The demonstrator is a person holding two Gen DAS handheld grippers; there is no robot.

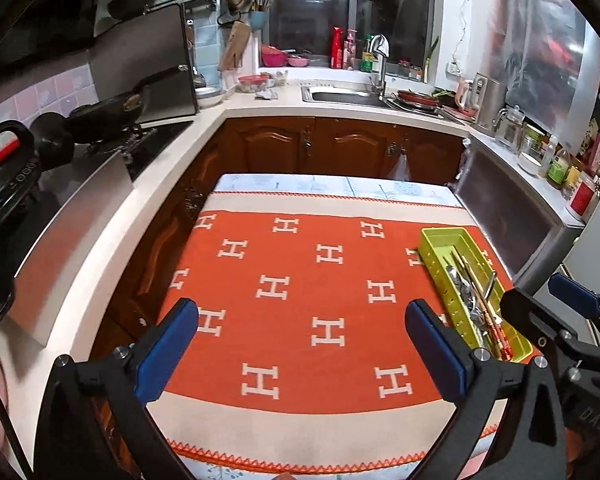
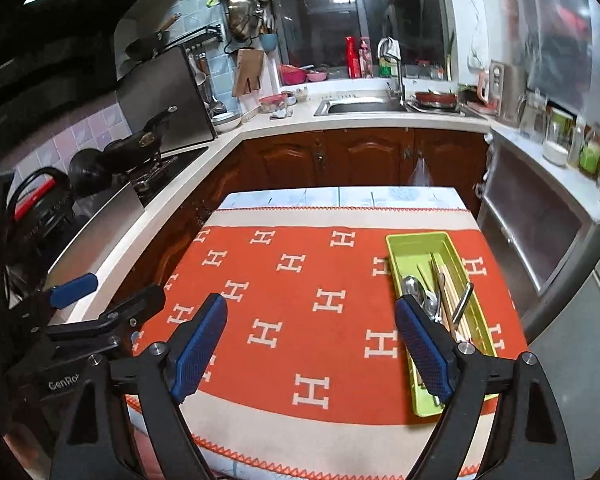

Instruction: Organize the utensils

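Both grippers are held above the table with jaws spread wide and nothing between them: the left gripper and the right gripper. A green tray is seen lying on the orange cloth toward its right side, beside the edge. Spoons, chopsticks and other utensils, not clearly told apart, are gathered inside it. A sink is set in the far counter.

Home kitchen: sink, stove, hanging pots, wood cabinets.
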